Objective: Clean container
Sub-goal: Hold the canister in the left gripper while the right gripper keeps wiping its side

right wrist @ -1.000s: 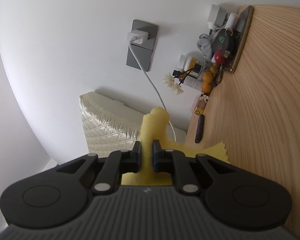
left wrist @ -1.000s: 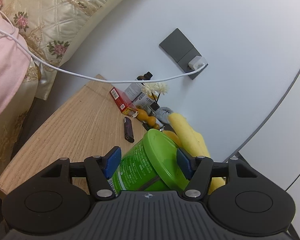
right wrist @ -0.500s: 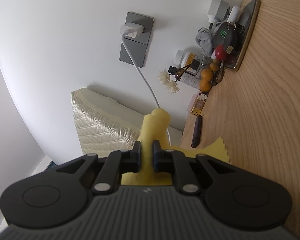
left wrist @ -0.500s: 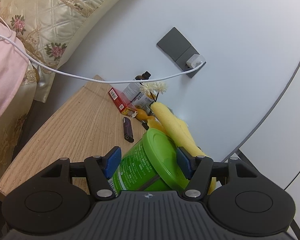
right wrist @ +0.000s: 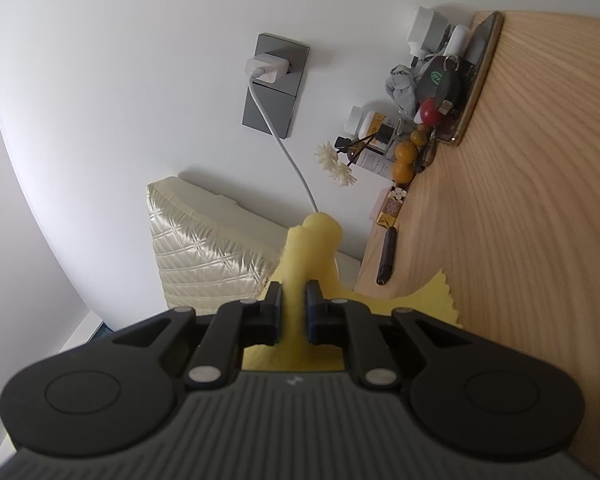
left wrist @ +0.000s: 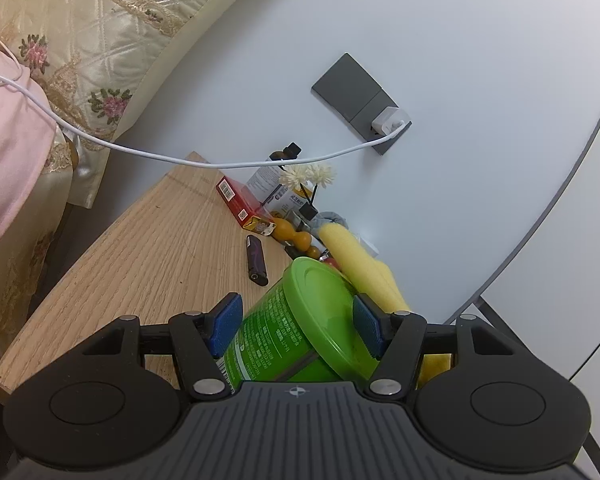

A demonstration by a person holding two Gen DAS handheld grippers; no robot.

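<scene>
From my remote seat, legible markings are few.

1. Green container [left wrist: 300,328], clamped in the left gripper [left wrist: 298,322]: white printed lines on its label and a barcode at the lower edge; the characters are too small for me to read.
2. Red box [left wrist: 240,204] on the wooden table [left wrist: 140,256]: a barcode on its end and a small white label on its side; no words I can make out.
3. White bottle [left wrist: 265,184] behind it: lines of print, unreadable.
4. Yellow and white box [left wrist: 290,202] by the flowers: dark print, unreadable.
5. Black key fob [right wrist: 440,80]: a green round emblem; its design is unclear to me.
</scene>
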